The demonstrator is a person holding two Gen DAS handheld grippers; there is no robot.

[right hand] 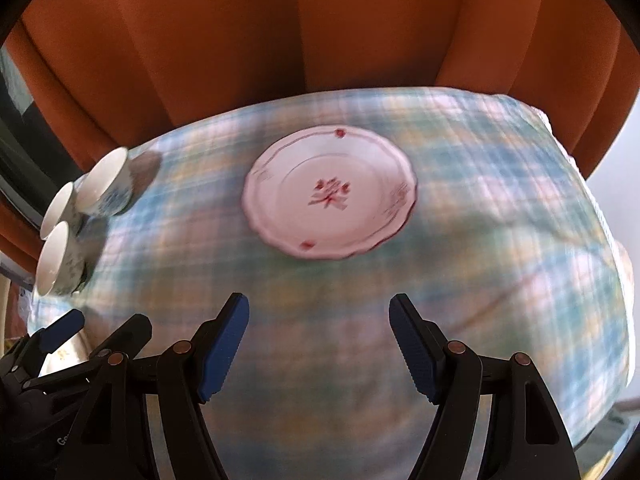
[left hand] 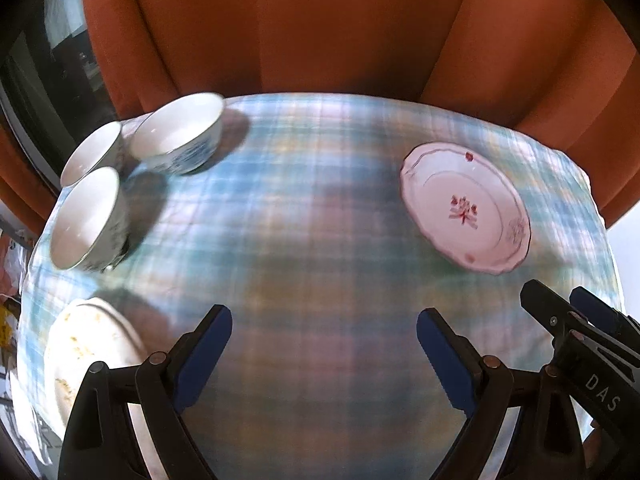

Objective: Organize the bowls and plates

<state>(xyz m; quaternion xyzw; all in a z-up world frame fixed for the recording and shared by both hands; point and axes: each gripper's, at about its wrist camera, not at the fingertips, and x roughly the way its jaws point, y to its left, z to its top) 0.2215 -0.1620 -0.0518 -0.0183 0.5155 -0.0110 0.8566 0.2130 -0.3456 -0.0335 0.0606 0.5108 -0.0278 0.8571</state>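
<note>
I've got both tools hovering over the plaid tablecloth (right hand: 500,216), and neither carries anything: the right gripper (right hand: 319,344) has its blue ribbed pads spread wide, and so does the left gripper (left hand: 324,356). Just off the left gripper's left finger lies a cream plate with yellowish flecks (left hand: 86,344), partly hidden under the tool. Straight ahead of the right gripper, a little beyond the fingertips, sits the red-patterned plate (right hand: 332,192), flat on the cloth, scalloped rim, glossy glaze. Farther out, ahead and left of the left gripper, three white bowls with blue motifs (left hand: 176,136) cluster close together; whether they touch I can't tell. Orange curtains (right hand: 280,40) hang behind the table. My read: the plate is rigid, slick and breakable, lying low on soft fabric, so I'd pinch its near rim, one pad sliding under the raised lip, and lift gently. Bowls look light; a wall-over-rim pinch should do
</note>
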